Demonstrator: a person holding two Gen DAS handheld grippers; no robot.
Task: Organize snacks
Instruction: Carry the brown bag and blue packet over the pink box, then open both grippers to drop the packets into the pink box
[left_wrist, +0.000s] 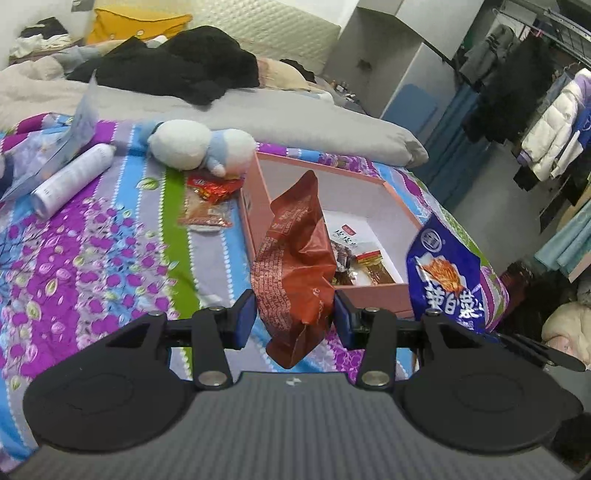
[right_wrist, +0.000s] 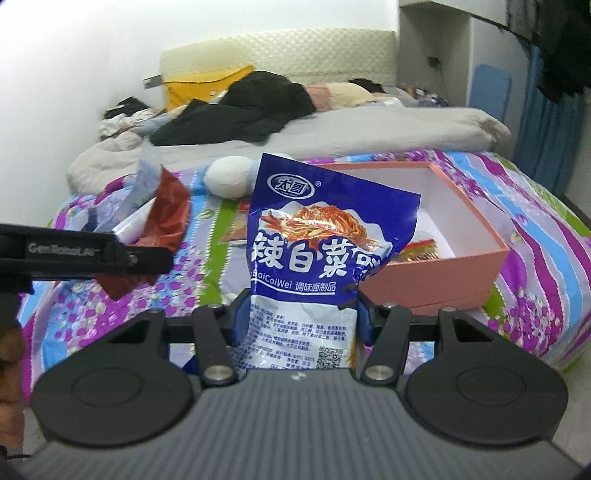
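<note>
Between my left gripper's (left_wrist: 295, 319) blue pads sits a crumpled red-brown snack packet (left_wrist: 295, 266), clamped and lifted off the bedspread (left_wrist: 92, 266). My right gripper (right_wrist: 301, 325) grasps a blue spicy-cabbage snack bag (right_wrist: 317, 251) upright. Just beyond both lies the open pink box (left_wrist: 325, 299) with small packets inside; another red snack packet (left_wrist: 208, 201) lies left of it, near a plush toy (left_wrist: 195, 146).

Both handheld grippers tilt downward above the bed's foot end. The left gripper (left_wrist: 294, 314) has its blue pads (left_wrist: 245, 317) pressed against a red-brown snack packet (left_wrist: 295, 273), held upright. The right gripper (right_wrist: 301, 317) clamps a blue snack packet (right_wrist: 317, 251) between its fingers, also upright. The left gripper's arm crosses the right camera's left edge.
</note>
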